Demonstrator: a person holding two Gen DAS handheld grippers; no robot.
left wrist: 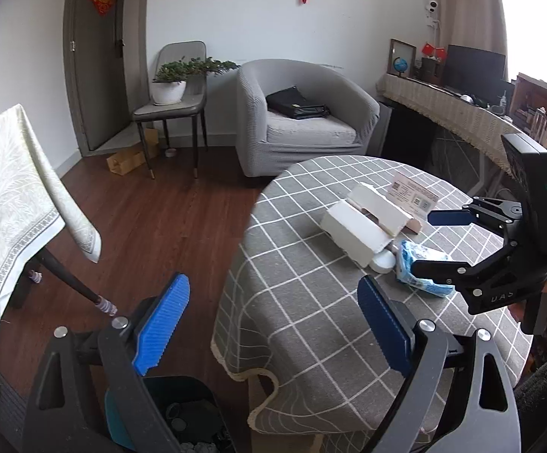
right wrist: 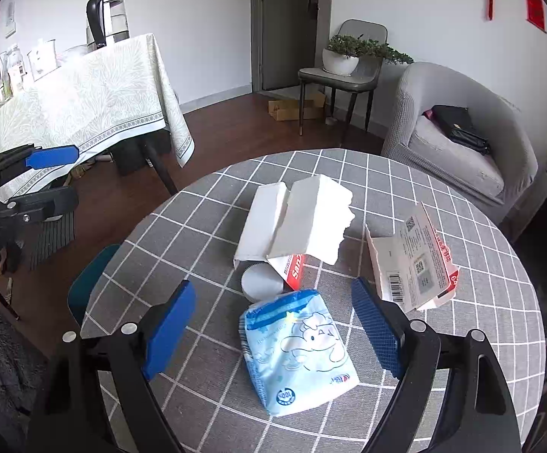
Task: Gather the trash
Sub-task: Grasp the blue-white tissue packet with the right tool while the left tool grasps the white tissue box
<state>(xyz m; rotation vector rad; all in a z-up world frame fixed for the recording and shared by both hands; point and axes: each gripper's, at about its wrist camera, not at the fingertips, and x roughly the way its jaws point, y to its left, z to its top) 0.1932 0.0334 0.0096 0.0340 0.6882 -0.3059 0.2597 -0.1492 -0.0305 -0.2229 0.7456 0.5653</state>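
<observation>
On the checked tabletop [right wrist: 481, 358] lies a blue tissue pack [right wrist: 298, 351], framed between the right claw's [right wrist: 273, 330] spread, empty pads, likely lined up for pickup. Left claw [left wrist: 269, 324], also wide open and empty, hovers above the bin [left wrist: 183, 411] beside the tabletop.

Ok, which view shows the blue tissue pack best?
The right wrist view: the blue tissue pack lies whole and close, its printed face clear. In the left wrist view, the right gripper hides much of it.
</observation>
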